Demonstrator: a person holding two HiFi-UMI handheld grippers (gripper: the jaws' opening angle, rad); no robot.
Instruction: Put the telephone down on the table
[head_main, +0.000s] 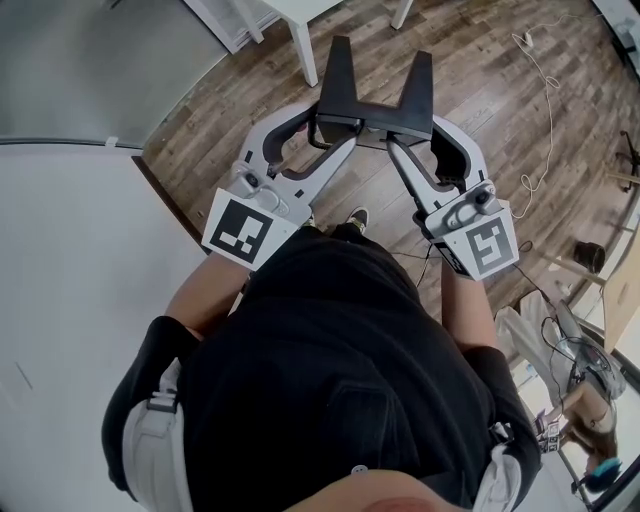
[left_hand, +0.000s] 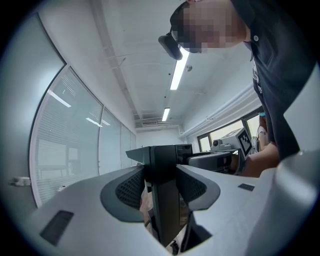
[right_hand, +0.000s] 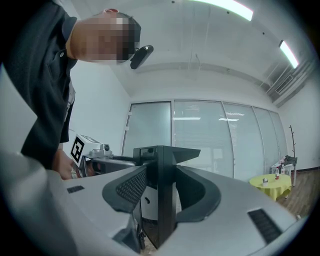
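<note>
- A person carries a black phone (head_main: 374, 108) level between two grippers over a wood floor (head_main: 480, 80). The pale surface (head_main: 70, 300) lies to the left, and the phone is well apart from it and not yet set down.
- Left gripper (head_main: 322, 132): the jaws stand fairly wide but are clamped on the phone's left part, both pressed against the black slab.
- Right gripper (head_main: 408, 140): the jaws are likewise wide yet clamped, one on either face of the phone's right part.
- To do the step well, both hands should probably travel left together at one height and pace, so the phone does not twist between the two grips.
- The phone is best brought fully over the surface before it is lowered. Once its base lands flat, both pairs of jaws can open together.
- Which side is the base is hard to read from these angles; it may be the flat bar rather than the two prongs.
</note>
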